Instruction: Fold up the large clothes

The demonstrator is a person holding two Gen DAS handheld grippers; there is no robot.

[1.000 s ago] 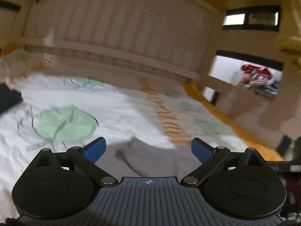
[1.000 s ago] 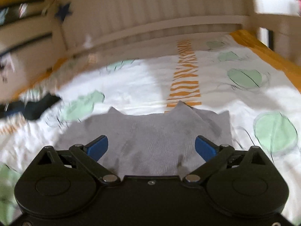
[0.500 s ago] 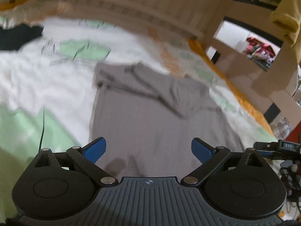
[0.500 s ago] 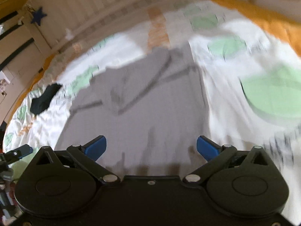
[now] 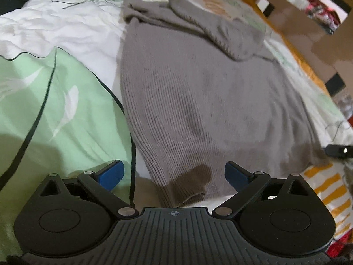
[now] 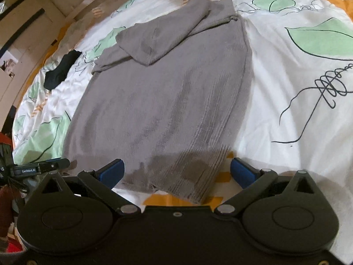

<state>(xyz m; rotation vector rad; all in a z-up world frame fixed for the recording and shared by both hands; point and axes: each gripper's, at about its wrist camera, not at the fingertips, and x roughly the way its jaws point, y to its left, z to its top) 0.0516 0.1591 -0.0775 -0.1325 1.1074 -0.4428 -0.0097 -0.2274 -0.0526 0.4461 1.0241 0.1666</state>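
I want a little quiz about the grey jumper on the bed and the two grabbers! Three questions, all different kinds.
1. True or false: the grey ribbed knit jumper lies spread on the white leaf-print bed cover.
2. Pick one: the left gripper is A) open, B) shut on the jumper.
3. Fill in: the right gripper has ____ finger pads.

Key: 1 true; 2 A; 3 blue.
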